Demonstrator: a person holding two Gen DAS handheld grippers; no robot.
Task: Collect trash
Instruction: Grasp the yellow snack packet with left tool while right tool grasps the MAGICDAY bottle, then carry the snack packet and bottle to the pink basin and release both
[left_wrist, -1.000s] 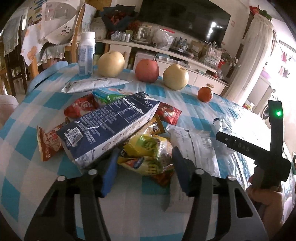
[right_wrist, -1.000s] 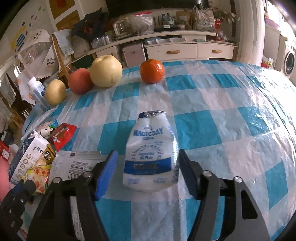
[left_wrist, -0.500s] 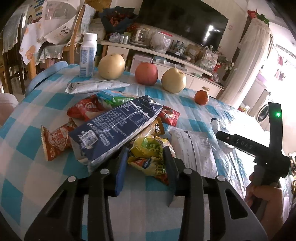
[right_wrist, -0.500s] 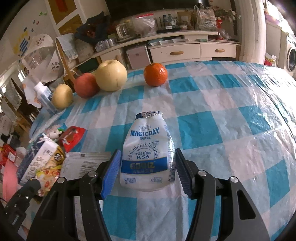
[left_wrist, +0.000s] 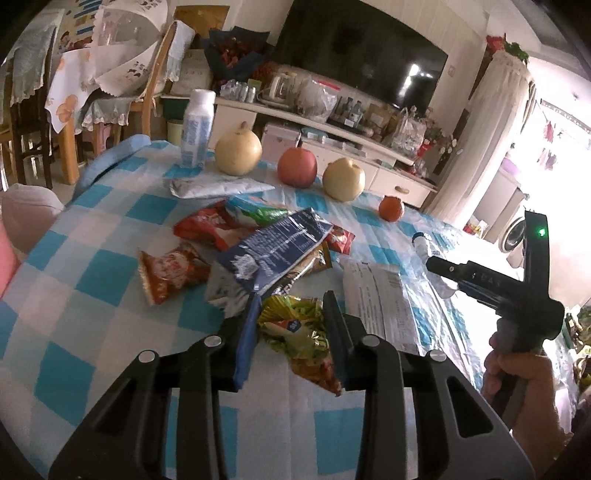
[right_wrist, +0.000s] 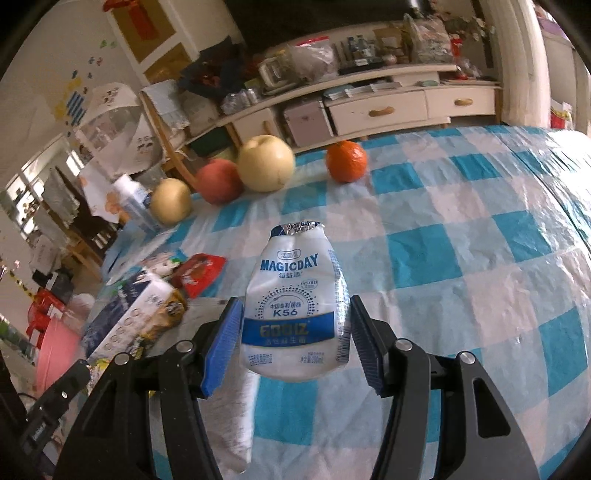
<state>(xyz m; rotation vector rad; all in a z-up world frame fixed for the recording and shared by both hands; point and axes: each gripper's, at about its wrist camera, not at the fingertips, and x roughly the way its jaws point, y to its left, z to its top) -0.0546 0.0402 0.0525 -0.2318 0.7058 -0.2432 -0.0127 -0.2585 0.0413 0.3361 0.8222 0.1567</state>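
- Your left gripper is clamped on a crumpled yellow-green wrapper, its jaws pressed against both sides, above the checked tablecloth.
- Just beyond it lies the trash heap: an orange snack packet, a dark blue carton leaning over red wrappers, and a white paper sheet to the right.
- Pears, an apple and an orange line the far edge.
- Your right gripper pinches a squashed white Magicday bottle by its lower half, lifted clear of the cloth.
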